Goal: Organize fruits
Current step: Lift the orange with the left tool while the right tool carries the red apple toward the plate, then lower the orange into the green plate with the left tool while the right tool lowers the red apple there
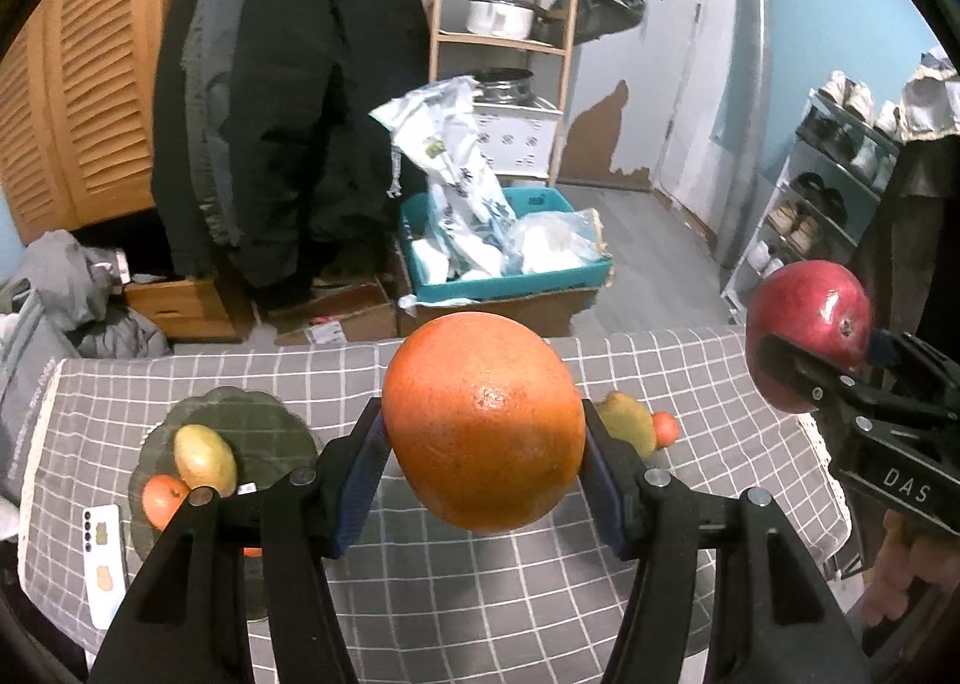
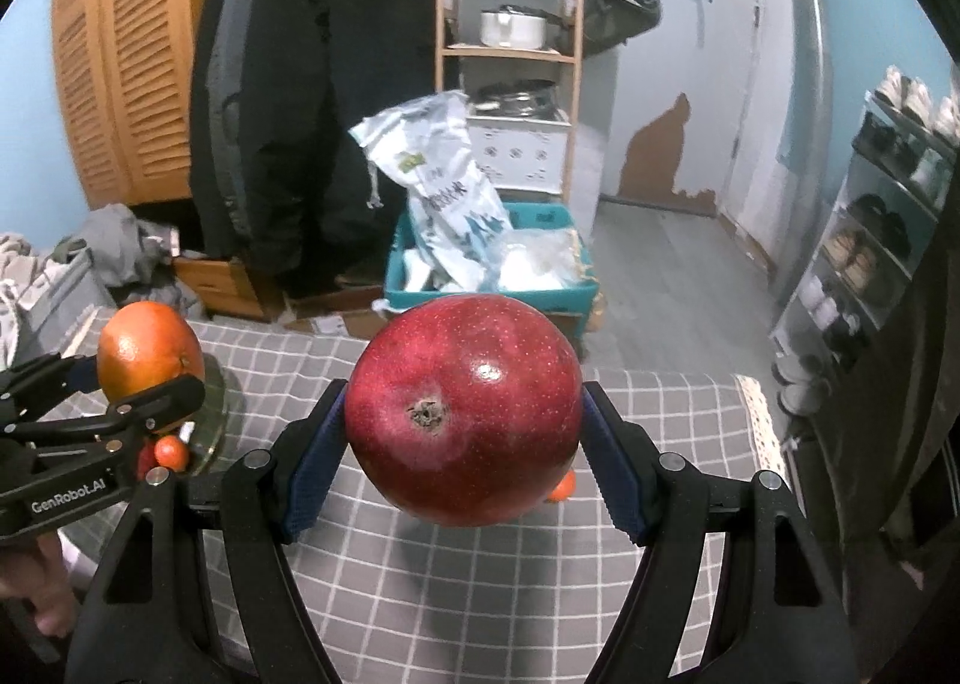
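Both fruits are up in the air — the left gripper (image 1: 483, 459) has its jaws clamped on a big orange (image 1: 483, 423), blue pads pressed against either side, and the fruit hangs clear above the grey checked cloth of the desk (image 1: 480, 582). Over on the right, the right gripper (image 2: 462, 444) grips a red pomegranate (image 2: 463, 408) the same way, crown end facing the camera, lifted off the cloth too. From the left wrist view the pomegranate sits out at the right edge, level with the orange and well apart from it.

Down on the desk, a dark green plate (image 1: 264, 426) lies at the left with a yellow-green mango (image 1: 205, 459) and a small orange fruit (image 1: 162, 501) on it, the two touching. A white phone (image 1: 105, 561) lies just left of the plate. Behind the held orange, another mango (image 1: 627, 423) and a small tangerine (image 1: 666, 428) rest side by side on the cloth — partly hidden by the jaws
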`<state>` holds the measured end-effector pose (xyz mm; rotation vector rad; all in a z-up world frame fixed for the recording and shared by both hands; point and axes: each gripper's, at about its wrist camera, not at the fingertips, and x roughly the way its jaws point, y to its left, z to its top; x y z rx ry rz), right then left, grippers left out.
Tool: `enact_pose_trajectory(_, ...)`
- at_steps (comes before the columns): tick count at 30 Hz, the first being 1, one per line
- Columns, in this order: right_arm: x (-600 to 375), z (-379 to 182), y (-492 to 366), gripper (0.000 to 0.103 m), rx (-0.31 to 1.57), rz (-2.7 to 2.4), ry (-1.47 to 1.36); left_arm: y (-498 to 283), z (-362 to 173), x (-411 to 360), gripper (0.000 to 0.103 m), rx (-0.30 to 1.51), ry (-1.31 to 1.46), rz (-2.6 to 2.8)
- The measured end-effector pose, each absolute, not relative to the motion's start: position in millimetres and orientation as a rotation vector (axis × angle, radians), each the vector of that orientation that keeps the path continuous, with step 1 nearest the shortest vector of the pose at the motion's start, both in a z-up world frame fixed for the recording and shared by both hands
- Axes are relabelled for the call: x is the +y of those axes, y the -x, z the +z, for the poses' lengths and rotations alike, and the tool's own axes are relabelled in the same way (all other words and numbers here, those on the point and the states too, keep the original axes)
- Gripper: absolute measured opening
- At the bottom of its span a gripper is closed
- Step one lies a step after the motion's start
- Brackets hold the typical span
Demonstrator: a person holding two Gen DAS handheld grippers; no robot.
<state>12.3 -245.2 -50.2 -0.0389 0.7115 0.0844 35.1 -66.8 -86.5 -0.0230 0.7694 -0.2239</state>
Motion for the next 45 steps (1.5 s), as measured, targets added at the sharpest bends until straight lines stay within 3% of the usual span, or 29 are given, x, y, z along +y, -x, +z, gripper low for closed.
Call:
enact_pose_trajectory(28, -112.3, -62.5, -63.9, 0.075, 0.770, 0.302, 0.087, -37.5, -106.5, 51.7, 0.061, 0.796, 0.138, -0.022)
enact_pose_trajectory(45, -39.4, -115.4, -102.5, 0.075, 0.885, 0.416, 0.094, -56.9, -171.7, 122.6, 0.061, 0.927, 0.217, 0.097)
